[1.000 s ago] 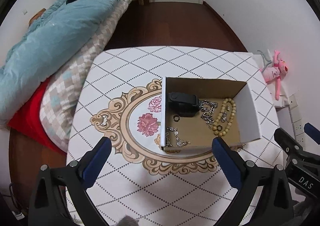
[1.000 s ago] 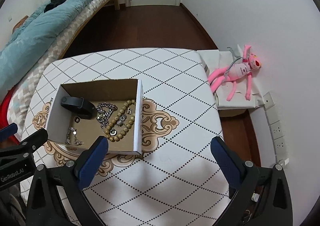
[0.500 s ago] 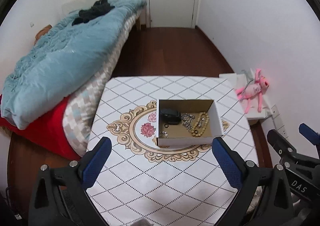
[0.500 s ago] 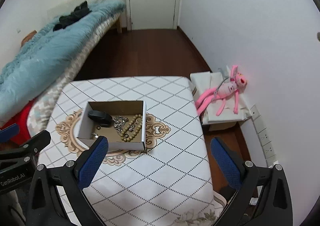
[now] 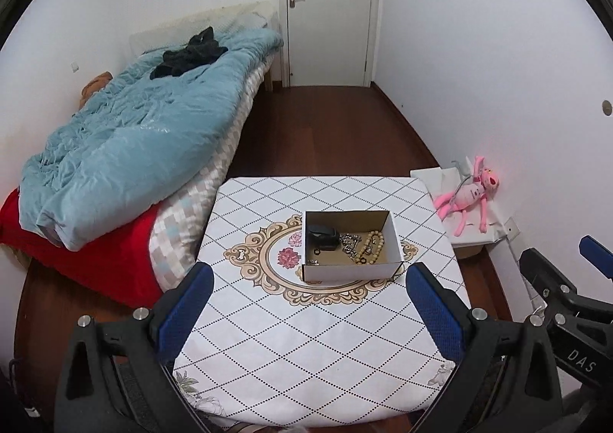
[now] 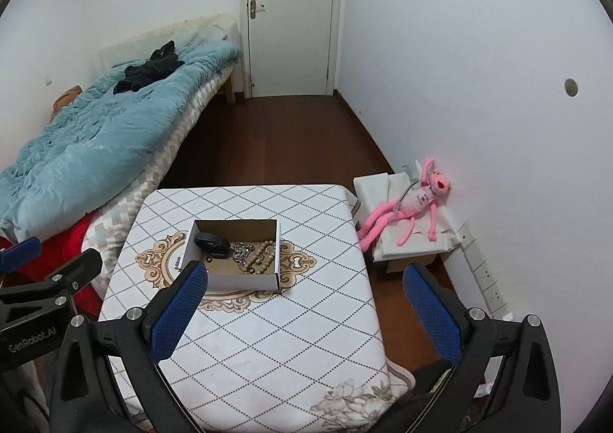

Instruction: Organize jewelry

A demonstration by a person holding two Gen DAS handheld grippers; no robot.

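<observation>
A small open cardboard box (image 5: 350, 270) stands on the patterned table (image 5: 306, 337). It holds a black band (image 5: 323, 233), a silver chain (image 5: 348, 241), a beige bead bracelet (image 5: 369, 247) and small rings. The box also shows in the right wrist view (image 6: 245, 279), with the beads (image 6: 262, 255) inside. My left gripper (image 5: 310, 302) is open and empty, held high and back from the box. My right gripper (image 6: 302, 302) is open and empty too, also well above the table.
A bed with a blue duvet (image 5: 134, 138) lies left of the table. A pink plush toy (image 6: 410, 203) lies on a white box by the right wall. A closed door (image 5: 329, 11) is at the far end, with dark wood floor between.
Both grippers have pulled up and back from the box, which now looks much smaller. More of the room has come into view. Both stay open and empty.
</observation>
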